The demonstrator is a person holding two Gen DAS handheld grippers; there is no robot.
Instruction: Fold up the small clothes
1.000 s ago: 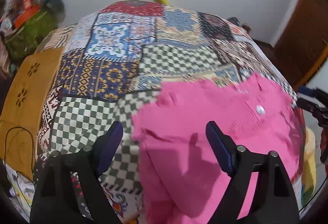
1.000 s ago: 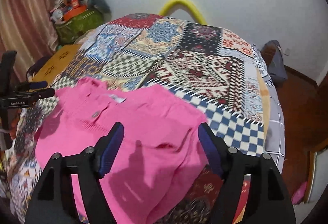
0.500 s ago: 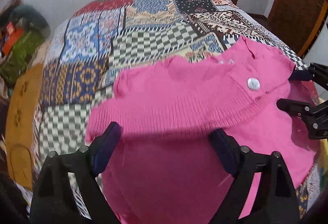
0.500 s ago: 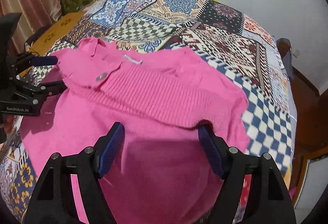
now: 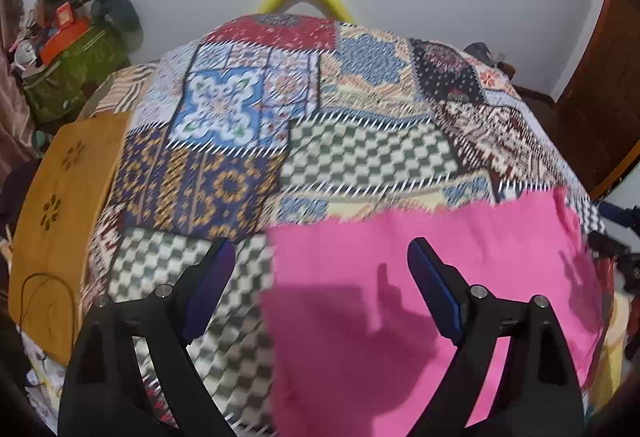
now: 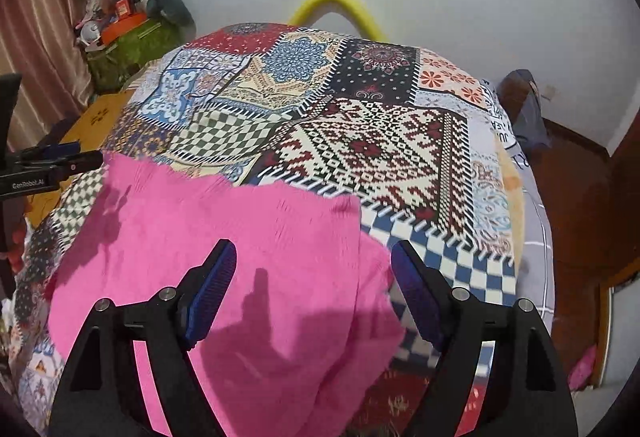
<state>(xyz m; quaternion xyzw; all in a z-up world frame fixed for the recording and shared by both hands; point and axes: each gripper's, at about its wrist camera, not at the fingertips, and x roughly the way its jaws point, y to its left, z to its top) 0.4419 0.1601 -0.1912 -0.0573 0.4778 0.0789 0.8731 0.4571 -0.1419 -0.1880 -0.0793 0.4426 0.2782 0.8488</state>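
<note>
A pink knitted sweater (image 5: 480, 245) lies flat on the patchwork bedspread (image 5: 360, 149), near the front edge. Its far edge runs fairly straight, and no collar or button shows. My left gripper (image 5: 320, 261) hovers open over the sweater's left edge, with one finger above the checked cloth and the other above the pink knit. Over the right part of the sweater (image 6: 240, 221) my right gripper (image 6: 314, 257) is open too, holding nothing. Each wrist view catches the other gripper at its side: the right gripper (image 5: 616, 217) and the left gripper (image 6: 48, 165).
A yellow curved tube (image 6: 340, 1) stands behind the bed by the white wall. A green bag piled with clutter (image 5: 68, 77) and an ochre wooden panel (image 5: 60, 205) are on the left. A grey bag (image 6: 524, 109) sits on the wooden floor on the right.
Both grippers leaned in over the sweater, then drew back. The collar and button seen half a second ago no longer show, and the sweater's far edge now looks straight.
</note>
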